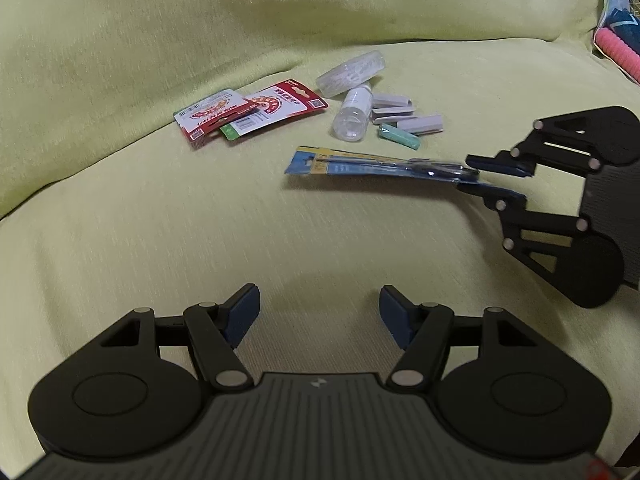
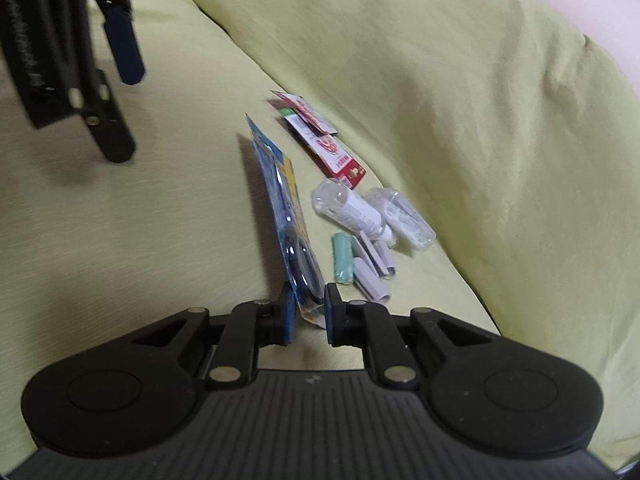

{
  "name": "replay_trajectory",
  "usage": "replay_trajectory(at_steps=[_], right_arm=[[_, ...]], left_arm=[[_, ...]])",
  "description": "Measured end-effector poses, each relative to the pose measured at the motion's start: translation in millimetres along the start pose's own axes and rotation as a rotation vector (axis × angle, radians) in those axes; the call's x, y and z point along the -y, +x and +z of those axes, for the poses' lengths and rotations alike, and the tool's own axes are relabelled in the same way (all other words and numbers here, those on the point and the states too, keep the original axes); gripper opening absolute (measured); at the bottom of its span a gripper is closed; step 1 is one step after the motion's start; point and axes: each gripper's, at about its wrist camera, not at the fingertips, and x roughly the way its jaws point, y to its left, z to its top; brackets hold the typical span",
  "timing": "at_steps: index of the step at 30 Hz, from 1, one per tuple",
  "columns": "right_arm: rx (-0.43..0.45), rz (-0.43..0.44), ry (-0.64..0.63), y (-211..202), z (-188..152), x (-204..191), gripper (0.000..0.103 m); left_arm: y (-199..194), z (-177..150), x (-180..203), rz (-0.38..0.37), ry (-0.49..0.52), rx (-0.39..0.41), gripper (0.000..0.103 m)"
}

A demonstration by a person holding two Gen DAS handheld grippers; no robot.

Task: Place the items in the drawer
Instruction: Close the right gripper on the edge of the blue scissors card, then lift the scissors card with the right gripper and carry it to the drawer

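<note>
My right gripper (image 2: 307, 312) is shut on one end of a blue and yellow scissors pack (image 2: 286, 216), held edge-up just above the yellow-green sofa seat. In the left wrist view the scissors pack (image 1: 360, 164) juts left from the right gripper (image 1: 486, 178). My left gripper (image 1: 320, 316) stands open over bare cushion, nothing between its fingers. Beyond lie red and white card packs (image 1: 248, 112), a clear small bottle (image 1: 354, 114), a clear round case (image 1: 352, 73), grey clips (image 1: 404, 114) and a green roll (image 1: 400, 137). No drawer is in view.
The sofa back cushion (image 1: 280, 12) rises behind the items. A pink ridged object and patterned fabric (image 1: 618, 46) sit at the far right edge. The left gripper (image 2: 80, 72) hangs at the upper left of the right wrist view.
</note>
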Motion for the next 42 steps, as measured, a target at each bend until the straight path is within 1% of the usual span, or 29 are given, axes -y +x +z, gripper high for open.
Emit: replay_trajectory(at_steps=[7, 9, 12, 13, 14, 16, 18, 20, 23, 29, 34, 39, 42], right_arm=[[0.022, -0.021, -0.049, 19, -1, 1, 0.011], [0.032, -0.025, -0.069, 21, 1, -1, 0.017], [0.051, -0.034, -0.088, 26, 3, -6, 0.018], [0.056, -0.034, -0.101, 28, 4, -7, 0.018], [0.061, -0.033, -0.114, 30, 5, -9, 0.012], [0.077, -0.038, -0.140, 30, 6, -12, 0.010], [0.091, -0.042, -0.133, 26, 7, -11, 0.009], [0.105, -0.038, -0.114, 18, 6, -8, 0.006], [0.100, -0.023, -0.109, 1, 1, -6, 0.006], [0.064, -0.020, -0.117, -39, -17, -6, 0.006], [0.036, -0.072, -0.168, -68, -27, -13, 0.006], [0.016, -0.124, -0.204, -97, -31, -20, 0.006], [-0.001, -0.137, -0.197, -121, -34, -22, 0.006]], left_arm=[[5, 2, -2, 0.003, -0.007, 0.001, 0.067], [5, 3, -4, 0.004, -0.011, 0.001, 0.067], [6, 3, -6, 0.006, -0.015, 0.001, 0.067], [6, 3, -6, 0.006, -0.016, 0.001, 0.067], [6, 3, -7, 0.007, -0.016, 0.001, 0.067], [6, 3, -9, 0.009, -0.017, -0.001, 0.067], [7, 3, -10, 0.009, -0.021, -0.002, 0.067], [7, 3, -12, 0.008, -0.023, -0.002, 0.067], [6, 3, -12, 0.006, -0.025, -0.002, 0.067], [0, 2, -5, -0.015, -0.018, 0.004, 0.067], [-10, 2, 3, -0.040, -0.006, 0.011, 0.067], [-20, 0, 15, -0.081, 0.013, 0.010, 0.067], [-28, -1, 25, -0.104, 0.029, 0.011, 0.067]])
